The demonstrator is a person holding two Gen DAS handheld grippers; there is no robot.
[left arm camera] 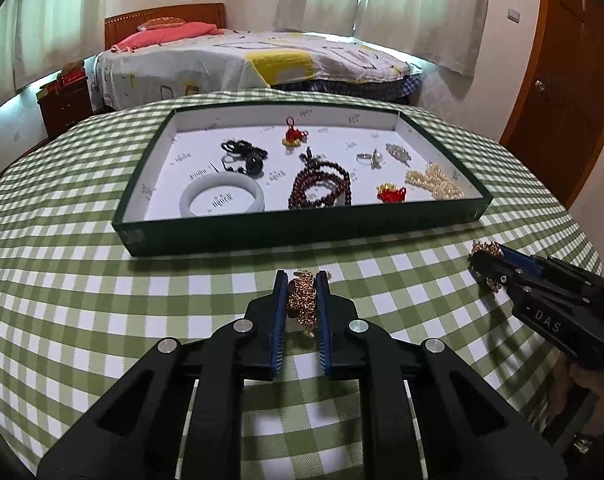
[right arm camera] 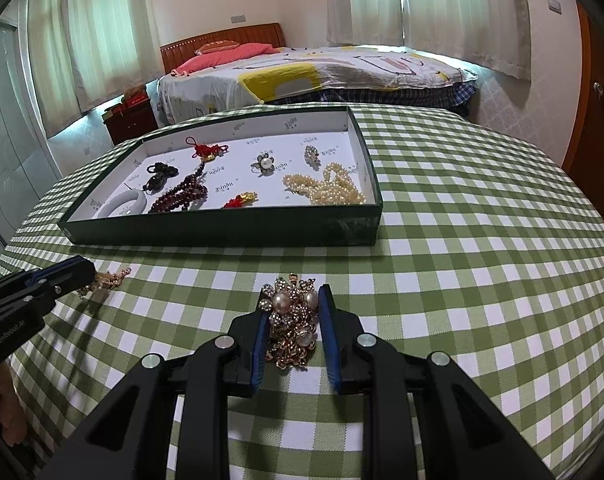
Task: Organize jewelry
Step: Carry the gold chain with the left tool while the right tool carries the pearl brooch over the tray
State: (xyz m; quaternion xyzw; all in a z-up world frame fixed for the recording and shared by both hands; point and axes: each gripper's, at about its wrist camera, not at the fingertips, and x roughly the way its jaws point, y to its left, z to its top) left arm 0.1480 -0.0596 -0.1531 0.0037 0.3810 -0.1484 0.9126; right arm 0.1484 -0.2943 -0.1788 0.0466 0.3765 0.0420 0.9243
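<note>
My left gripper [left arm camera: 302, 280] is shut on a gold chain [left arm camera: 302, 300] just above the checked tablecloth, in front of the green tray [left arm camera: 302, 224]. My right gripper [right arm camera: 292, 294] is shut on a gold pearl-and-crystal brooch [right arm camera: 292, 320], low over the cloth, right of the tray's front. Each gripper shows in the other view: the right gripper [left arm camera: 481, 258] at the right, the left gripper [right arm camera: 82, 272] at the left. The tray holds a white bangle [left arm camera: 222, 200], dark red beads [left arm camera: 321, 184], a pearl strand [left arm camera: 433, 182], red charms, a black cord piece and a pearl ring [right arm camera: 266, 165].
The green-and-white checked tablecloth [left arm camera: 102, 280] covers the round table. A bed [left arm camera: 242, 60] stands behind it, a dark nightstand [left arm camera: 66, 104] at the left, a wooden door [left arm camera: 561, 80] at the right. Curtains hang along the far wall.
</note>
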